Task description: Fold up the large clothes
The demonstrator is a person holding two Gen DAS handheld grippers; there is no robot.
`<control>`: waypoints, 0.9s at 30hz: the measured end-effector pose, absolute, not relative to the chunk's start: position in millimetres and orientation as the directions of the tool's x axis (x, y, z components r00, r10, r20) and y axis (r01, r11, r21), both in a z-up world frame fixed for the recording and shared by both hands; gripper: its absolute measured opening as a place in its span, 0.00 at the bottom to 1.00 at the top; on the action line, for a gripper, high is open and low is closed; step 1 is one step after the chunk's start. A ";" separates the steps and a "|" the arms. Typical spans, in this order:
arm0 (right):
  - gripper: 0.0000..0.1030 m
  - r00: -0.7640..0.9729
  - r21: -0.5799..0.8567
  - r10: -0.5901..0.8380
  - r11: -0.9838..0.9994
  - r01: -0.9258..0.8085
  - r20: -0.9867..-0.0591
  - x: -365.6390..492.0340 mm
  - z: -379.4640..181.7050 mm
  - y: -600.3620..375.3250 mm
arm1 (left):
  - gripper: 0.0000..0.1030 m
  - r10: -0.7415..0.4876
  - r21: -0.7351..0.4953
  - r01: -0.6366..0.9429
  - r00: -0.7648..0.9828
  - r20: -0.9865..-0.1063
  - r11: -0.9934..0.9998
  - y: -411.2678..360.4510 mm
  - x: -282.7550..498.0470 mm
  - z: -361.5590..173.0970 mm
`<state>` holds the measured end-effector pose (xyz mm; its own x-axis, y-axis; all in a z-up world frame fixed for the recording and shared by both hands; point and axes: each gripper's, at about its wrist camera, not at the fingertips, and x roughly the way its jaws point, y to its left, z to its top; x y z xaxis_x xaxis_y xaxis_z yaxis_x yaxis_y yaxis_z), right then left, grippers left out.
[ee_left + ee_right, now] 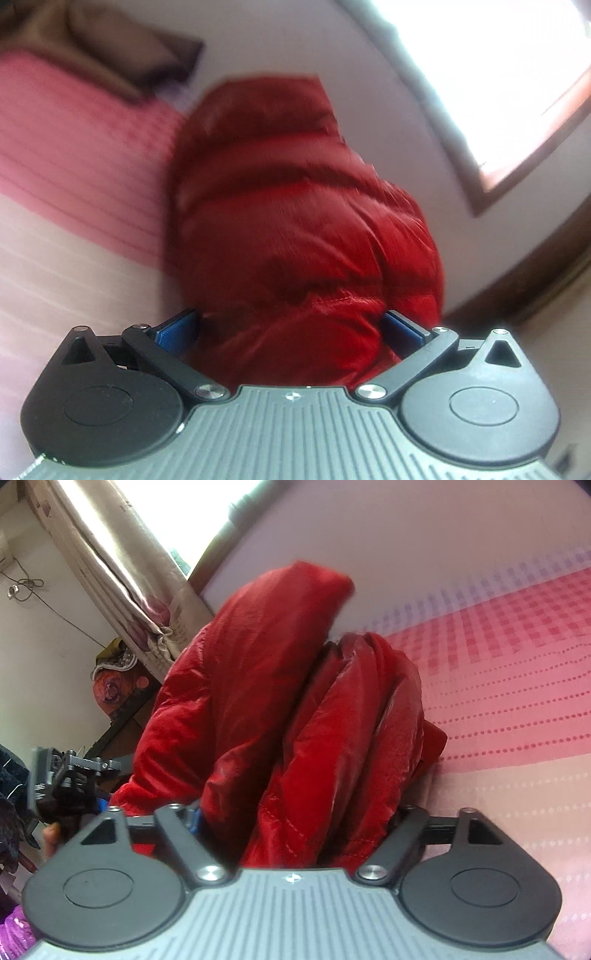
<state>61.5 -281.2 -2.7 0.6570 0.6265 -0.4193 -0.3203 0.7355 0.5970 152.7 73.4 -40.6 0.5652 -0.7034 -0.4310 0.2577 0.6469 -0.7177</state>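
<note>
A red quilted puffer jacket (295, 221) fills the middle of the left wrist view, bunched and lying on the bed. My left gripper (291, 325) is shut on a thick fold of it, the blue pads (177, 328) pressing the fabric from both sides. In the right wrist view the same jacket (280, 701) rises in thick folds. My right gripper (295, 812) is shut on a bunch of it; its fingertips are buried in the fabric. The left gripper (74, 775) also shows at the left edge of the right wrist view, beside the jacket.
The bed has a pink, white and beige patterned sheet (517, 664). A brown pillow (110, 48) lies at its far end. A window (498, 74) and a curtain (122, 561) stand by the wall. Colourful cloth (118, 679) is piled on furniture beside the bed.
</note>
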 end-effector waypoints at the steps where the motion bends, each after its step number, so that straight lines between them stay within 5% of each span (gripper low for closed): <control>1: 0.93 0.651 0.602 0.625 0.737 -0.309 -0.431 64.5 -2.9 -281.8 | 1.00 -0.715 -0.727 0.261 0.556 -0.425 0.635 71.2 156.9 -44.0; 9: 1.00 0.574 0.724 0.710 0.635 -0.270 -0.409 105.1 -18.0 -288.3 | 0.97 -0.643 -0.631 0.284 0.615 -0.457 0.721 42.5 152.8 -37.0; 14: 0.68 0.631 0.621 0.676 0.693 -0.367 -0.381 88.9 -2.9 -276.5 | 0.88 -0.517 -0.506 0.261 0.715 -0.471 0.822 18.8 130.4 -21.6; 27: 0.61 0.679 0.520 0.653 0.729 -0.445 -0.335 75.0 17.7 -255.1 | 0.86 -0.377 -0.349 0.229 0.809 -0.451 0.909 7.0 105.5 12.5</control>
<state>75.0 -255.1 17.7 0.6790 0.6532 -0.3352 -0.4451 0.7293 0.5196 105.5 7.0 12.5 0.8093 -0.3767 -0.4506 0.2285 0.9088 -0.3492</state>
